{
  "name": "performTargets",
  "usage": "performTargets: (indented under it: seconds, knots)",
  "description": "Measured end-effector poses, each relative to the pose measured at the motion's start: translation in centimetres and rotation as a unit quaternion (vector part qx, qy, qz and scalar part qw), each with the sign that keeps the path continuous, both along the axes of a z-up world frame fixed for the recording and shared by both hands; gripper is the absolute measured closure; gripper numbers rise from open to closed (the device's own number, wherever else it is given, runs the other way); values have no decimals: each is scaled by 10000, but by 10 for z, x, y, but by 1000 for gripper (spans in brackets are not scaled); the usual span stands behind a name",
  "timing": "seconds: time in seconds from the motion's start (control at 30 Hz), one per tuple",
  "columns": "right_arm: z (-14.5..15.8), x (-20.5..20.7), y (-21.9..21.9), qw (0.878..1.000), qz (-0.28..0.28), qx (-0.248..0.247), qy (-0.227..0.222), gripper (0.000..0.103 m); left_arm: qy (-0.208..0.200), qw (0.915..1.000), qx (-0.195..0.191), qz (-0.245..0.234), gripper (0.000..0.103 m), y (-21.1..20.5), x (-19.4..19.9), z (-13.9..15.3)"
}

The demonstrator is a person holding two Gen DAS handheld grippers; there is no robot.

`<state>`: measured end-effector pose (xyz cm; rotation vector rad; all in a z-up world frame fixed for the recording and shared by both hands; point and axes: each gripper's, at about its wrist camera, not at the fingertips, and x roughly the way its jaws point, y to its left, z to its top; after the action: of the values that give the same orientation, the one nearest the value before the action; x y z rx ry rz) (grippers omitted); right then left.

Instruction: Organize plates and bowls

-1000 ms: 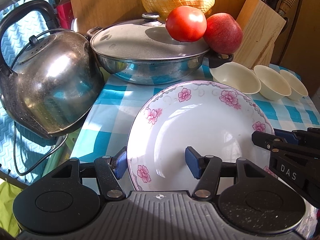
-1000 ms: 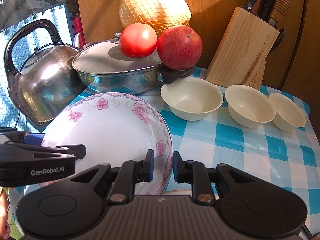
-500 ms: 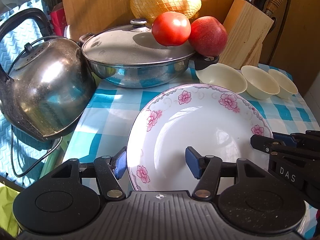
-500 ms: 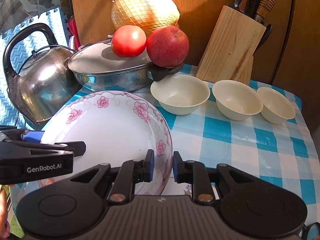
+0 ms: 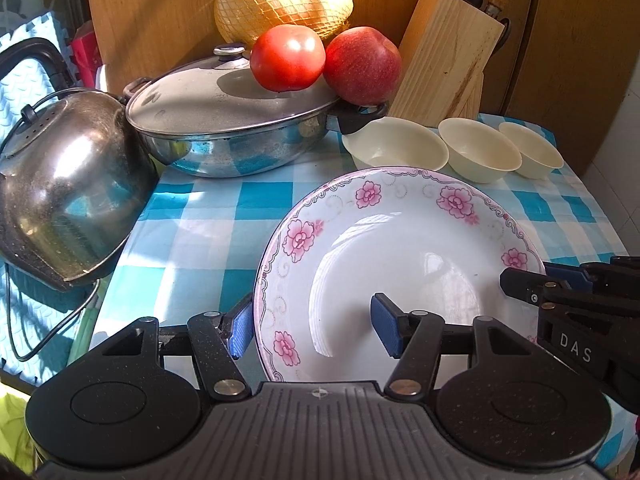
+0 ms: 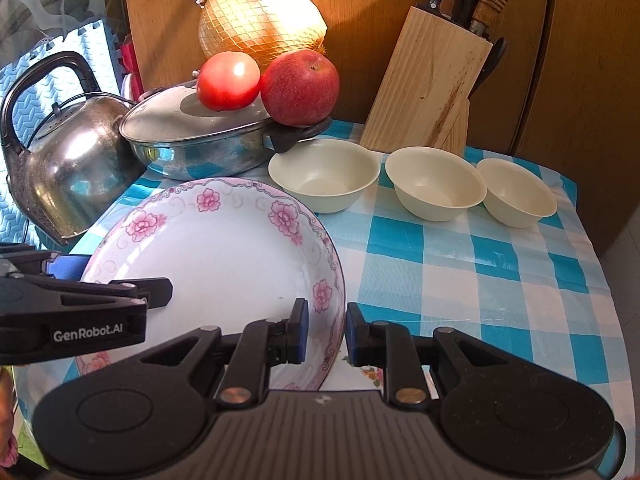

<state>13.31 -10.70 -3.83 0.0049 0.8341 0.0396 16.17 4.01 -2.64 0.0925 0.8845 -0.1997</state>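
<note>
A white plate with pink flowers (image 5: 400,248) is held tilted above the checked table; it also shows in the right wrist view (image 6: 224,256). My right gripper (image 6: 326,334) is shut on its right rim. My left gripper (image 5: 312,326) is open, its two fingers astride the plate's left rim without pinching it. Three cream bowls stand in a row behind: a large one (image 6: 324,174), a middle one (image 6: 434,188) and a small one (image 6: 516,192). Under the plate's near edge another flowered piece (image 6: 370,374) peeks out.
A lidded steel pan (image 5: 232,120) carries a tomato (image 5: 288,58) and an apple (image 5: 362,66). A netted pomelo (image 6: 260,20) sits behind. A steel kettle (image 5: 60,176) stands at the left table edge. A wooden knife block (image 6: 428,92) stands behind the bowls.
Both grippers and the plate have pulled back and risen a little from the pan and bowls. The grips have not changed.
</note>
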Motion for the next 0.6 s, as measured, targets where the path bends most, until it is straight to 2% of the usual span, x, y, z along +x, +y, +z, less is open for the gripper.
performTargets:
  seconds: [0.6]
  knots:
    - [1,-48,-30,9993,-366,-4,97,85,-69,9983,162,-555,36,-37,-31,-4]
